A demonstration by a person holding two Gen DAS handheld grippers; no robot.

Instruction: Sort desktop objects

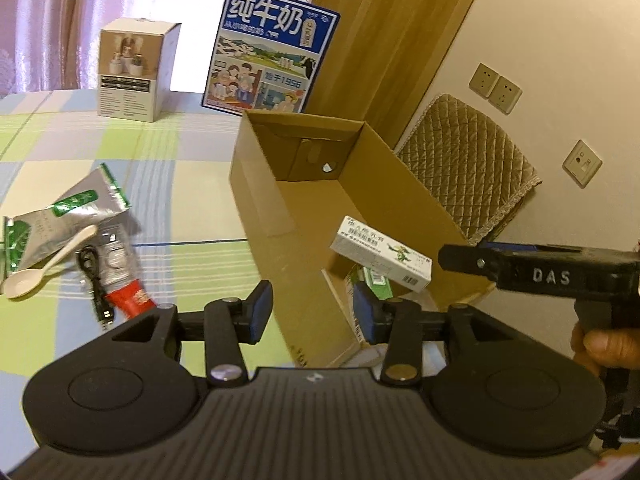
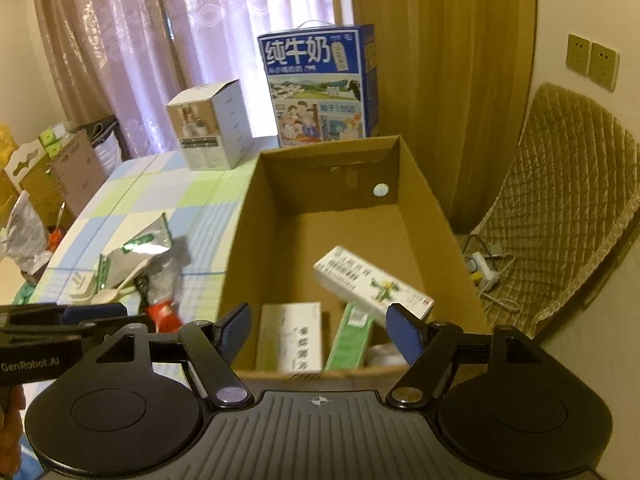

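Observation:
An open cardboard box stands on the checked tablecloth. A white medicine box is in mid-air over the box's near end, tilted, free of both grippers. Inside lie a white box and a green box. My right gripper is open and empty above the box's near wall. My left gripper is open and empty over the box's left wall. On the table to the left lie foil pouches, a white spoon, a black cable and a red-ended packet.
A blue milk carton and a white product box stand at the back of the table. A quilted chair is right of the box. A power strip lies on the floor.

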